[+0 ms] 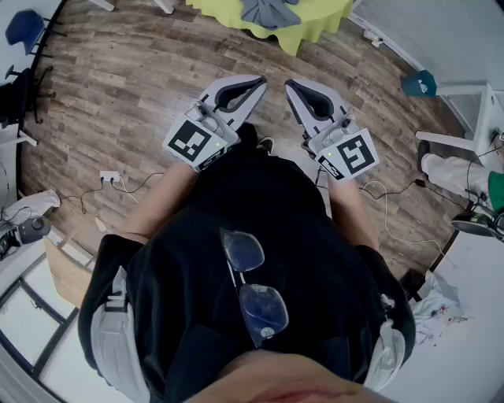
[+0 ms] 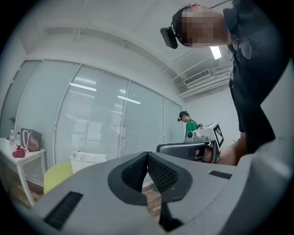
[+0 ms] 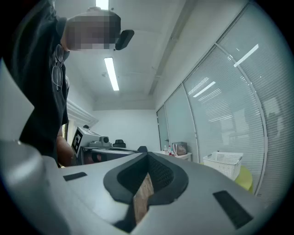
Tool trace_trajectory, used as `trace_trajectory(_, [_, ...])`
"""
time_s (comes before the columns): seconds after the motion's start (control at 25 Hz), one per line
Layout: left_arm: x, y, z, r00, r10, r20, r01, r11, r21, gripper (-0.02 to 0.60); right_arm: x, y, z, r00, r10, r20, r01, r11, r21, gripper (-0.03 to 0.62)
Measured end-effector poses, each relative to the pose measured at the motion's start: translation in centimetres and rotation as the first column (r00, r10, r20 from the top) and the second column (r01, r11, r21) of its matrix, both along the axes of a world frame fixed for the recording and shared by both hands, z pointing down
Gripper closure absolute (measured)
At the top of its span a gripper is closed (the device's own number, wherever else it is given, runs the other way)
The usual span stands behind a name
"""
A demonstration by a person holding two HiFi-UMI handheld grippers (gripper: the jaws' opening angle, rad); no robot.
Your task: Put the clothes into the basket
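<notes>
Around: wooden floor (image 1: 142,86) lies between the person and the counter (image 1: 315,22); power strip (image 1: 109,176) with cables at left; glasses (image 1: 253,283) hang on a dark shirt; second person in green (image 2: 189,126) far off.
Clothes (image 1: 270,11): one grey heap on the yellow-covered counter, well ahead of both grippers.
Basket (image 2: 88,158): one, white, lattice walls, near the counter; contents can't be made out.
Left hand-held gripper (image 1: 258,79): pads pressed together, nothing between.
Right hand-held gripper (image 1: 289,83): pressed together, nothing pinched.
Count: two grippers, side by side, tips nearly meeting.
</notes>
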State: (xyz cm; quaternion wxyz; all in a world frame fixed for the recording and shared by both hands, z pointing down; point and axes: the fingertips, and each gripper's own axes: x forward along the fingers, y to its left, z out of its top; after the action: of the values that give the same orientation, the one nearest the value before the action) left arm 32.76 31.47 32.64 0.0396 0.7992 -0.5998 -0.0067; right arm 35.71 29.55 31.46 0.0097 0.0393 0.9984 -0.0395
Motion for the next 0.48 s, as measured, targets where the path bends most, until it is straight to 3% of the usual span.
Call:
trace_trajectory(0.12, [0.07,0.45,0.56,0.999,0.019,0.029,-0.019,1.0,-0.016,0.571,0.09,0.23,0.11,1.0,0.002,0.0,-0.002,1.0,0.001,0.569])
trace_trajectory(0.48, [-0.37,1.05,0.17,1.0,0.01,0.026,-0.009,0.999,-0.041,0.571,-0.18,0.25,0.2,1.0,0.016,-0.02,-0.016,1.0,0.005,0.568])
